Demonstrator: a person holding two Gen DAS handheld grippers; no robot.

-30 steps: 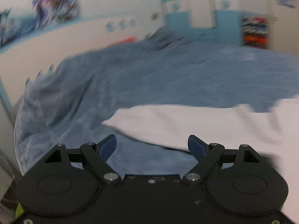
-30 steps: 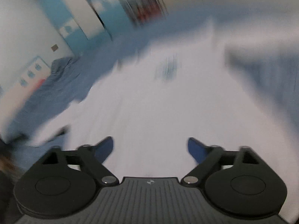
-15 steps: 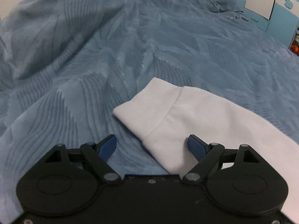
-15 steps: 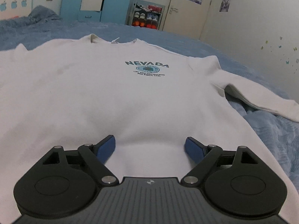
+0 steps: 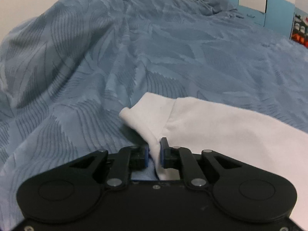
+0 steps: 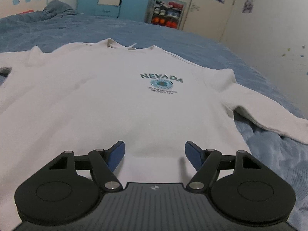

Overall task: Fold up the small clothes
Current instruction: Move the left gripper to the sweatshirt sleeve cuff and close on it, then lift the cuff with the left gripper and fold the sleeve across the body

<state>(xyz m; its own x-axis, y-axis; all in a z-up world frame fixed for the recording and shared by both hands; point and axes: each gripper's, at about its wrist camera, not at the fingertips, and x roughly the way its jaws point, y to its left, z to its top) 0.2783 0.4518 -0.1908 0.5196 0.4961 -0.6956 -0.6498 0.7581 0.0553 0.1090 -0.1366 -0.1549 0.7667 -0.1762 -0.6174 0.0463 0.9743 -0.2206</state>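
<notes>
— At six o'clock in my left wrist view, what are you seeing?

— My left gripper [image 5: 154,152] has clamped down on the cuff end of the sweatshirt sleeve [image 5: 221,127]. Half a second ago those fingers were spread wide with the cuff lying flat between them; now they have pinched together and the white fabric bunches up in the narrow gap.

— Where does the sleeve run from there?

— Out toward three o'clock, lying on the blue bedspread [image 5: 96,67]. The cuff itself lifts toward twelve o'clock, just above the fingers.

— And the right wrist view?

— My right gripper [image 6: 154,154] is spread wide, holding nothing, hovering low over the hem of the sweatshirt [image 6: 115,100]. That has barely changed in the last half second. The garment lies flat, face up, with the print [image 6: 161,82] at twelve o'clock and the collar beyond it. The other sleeve [image 6: 269,111] trails off to three o'clock.

— So what does it mean for the fold?

— I'd judge the first step has started: with the cuff secured, I can carry the sleeve across the chest. The right side has yet to take hold.
</notes>
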